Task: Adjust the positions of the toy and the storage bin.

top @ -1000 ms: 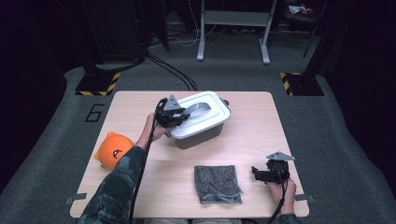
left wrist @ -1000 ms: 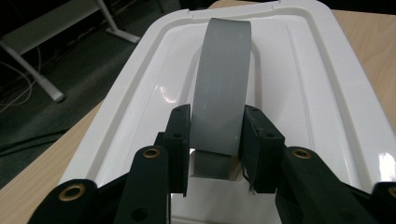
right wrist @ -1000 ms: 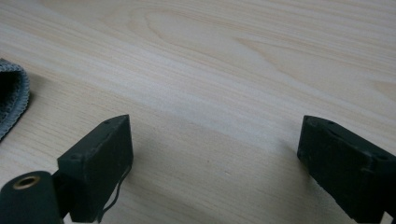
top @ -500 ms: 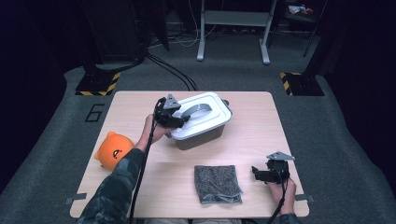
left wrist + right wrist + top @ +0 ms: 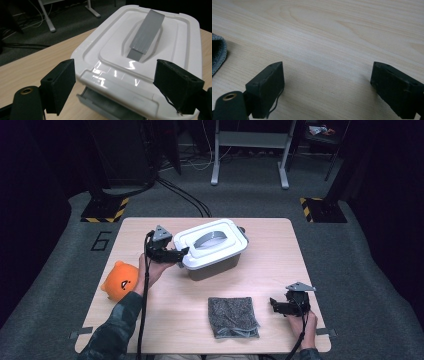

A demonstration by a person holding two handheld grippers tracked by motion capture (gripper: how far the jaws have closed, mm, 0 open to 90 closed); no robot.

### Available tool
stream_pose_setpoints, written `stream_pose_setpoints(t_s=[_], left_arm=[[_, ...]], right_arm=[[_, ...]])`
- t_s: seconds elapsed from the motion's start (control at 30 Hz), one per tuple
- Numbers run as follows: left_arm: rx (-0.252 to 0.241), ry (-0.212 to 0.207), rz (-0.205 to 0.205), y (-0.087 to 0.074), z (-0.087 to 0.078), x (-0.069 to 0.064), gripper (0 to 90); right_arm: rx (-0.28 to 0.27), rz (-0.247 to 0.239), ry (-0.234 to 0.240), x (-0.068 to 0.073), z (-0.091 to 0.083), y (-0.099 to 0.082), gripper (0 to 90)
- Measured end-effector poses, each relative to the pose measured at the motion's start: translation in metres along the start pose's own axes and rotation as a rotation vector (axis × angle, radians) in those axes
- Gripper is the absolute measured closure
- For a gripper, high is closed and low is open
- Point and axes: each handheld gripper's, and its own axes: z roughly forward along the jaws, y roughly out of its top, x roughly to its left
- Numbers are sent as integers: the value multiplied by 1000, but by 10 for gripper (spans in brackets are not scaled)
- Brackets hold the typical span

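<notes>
The left gripper (image 5: pixel 183 253) has pulled back from the handle (image 5: pixel 209 239) on top of the white box (image 5: pixel 212 251) to the box's left end, where a second ago it sat over the lid (image 5: pixel 140 67). Its jaws have just been opening and now stand spread, nothing pinched between them; in the left gripper view the near end of the lid lies between and just beyond the two black pads (image 5: pixel 61 85), which do not press on it. The box sits closed near the middle of the table (image 5: pixel 280 265), toward its far side, in the same spot as before. The right gripper (image 5: pixel 273 305) has not moved: it rests low at the near right corner, jaws spread over bare wood, just beside the grey cloth (image 5: pixel 232 316). The orange toy (image 5: pixel 120 280) is unchanged at the left edge.
</notes>
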Motion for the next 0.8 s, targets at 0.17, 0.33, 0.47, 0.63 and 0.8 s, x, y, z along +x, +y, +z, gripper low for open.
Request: stream_pose_setpoints(t_s=[0.17, 0.33, 0.47, 0.63, 0.8], left_arm=[[18, 3, -45, -15, -10, 3, 175], [25, 6, -72, -26, -7, -10, 175], [21, -3, -74, -28, -5, -20, 168], [14, -19, -49, -26, -1, -40, 153], [35, -3, -6, -26, 6, -52, 137]], right_arm=[[-3, 0, -4, 1, 0, 0, 112], [-3, -2, -6, 0, 0, 0, 113], [-2, -5, -5, 0, 0, 0, 113], [-3, -5, -6, 0, 0, 0, 113], [-2, -5, -6, 0, 0, 0, 113]])
